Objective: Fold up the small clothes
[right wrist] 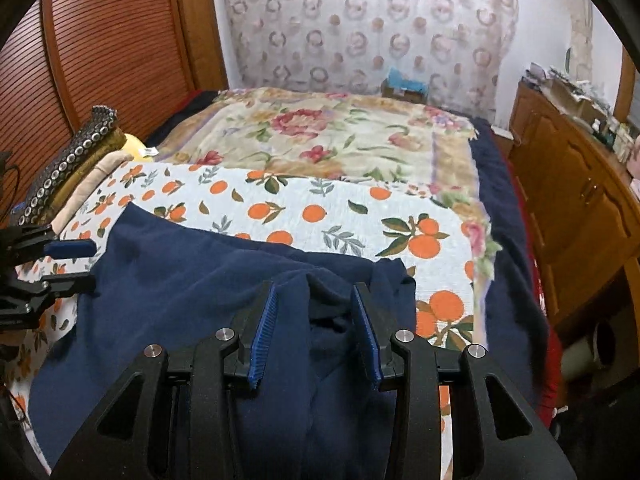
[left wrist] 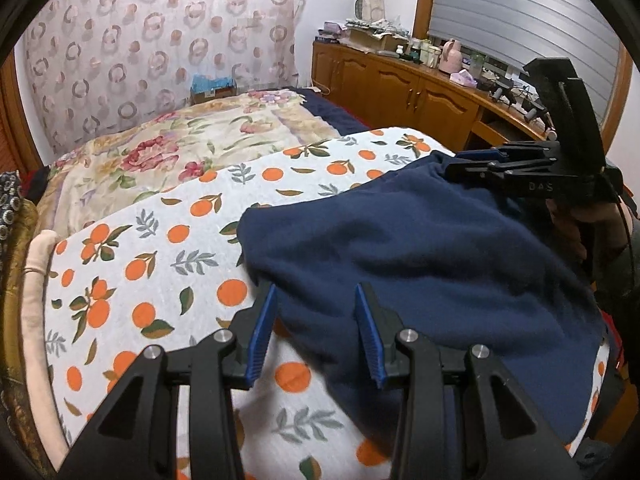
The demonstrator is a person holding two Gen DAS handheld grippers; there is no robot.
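Left gripper [left wrist: 316,328] nearest in the left wrist view, jaws partly apart, blue pads bare, nothing pinched; it hovers over the near-left edge of the navy garment [left wrist: 420,248]. That garment lies spread across the orange-print cloth [left wrist: 160,264], running from 6 toward 2 o'clock in that view. Right gripper [left wrist: 460,164] sits at 2 o'clock, over the garment's far corner; from this side its jaws look slightly parted.

Right wrist view: right gripper [right wrist: 316,332] jaws partly apart, a rumpled ridge of navy garment [right wrist: 192,288] between and below the pads, but pads do not press it, so no hold. Left gripper [right wrist: 76,264] shows at 9 o'clock at the fabric's edge, fingers apart, empty.

Farther out: floral blanket [right wrist: 340,136] at 12 o'clock, patterned curtain [right wrist: 360,20] behind it, wooden cabinet [right wrist: 580,184] at 3 o'clock.

Step, as a judgement: positioning for a fold, garment laid out but not flat, no grasp made yet. Next move likely needs each gripper lowered onto an edge or corner, closed on one layer, then both lifted together and carried across. Bunched ridge under right gripper may need smoothing first.
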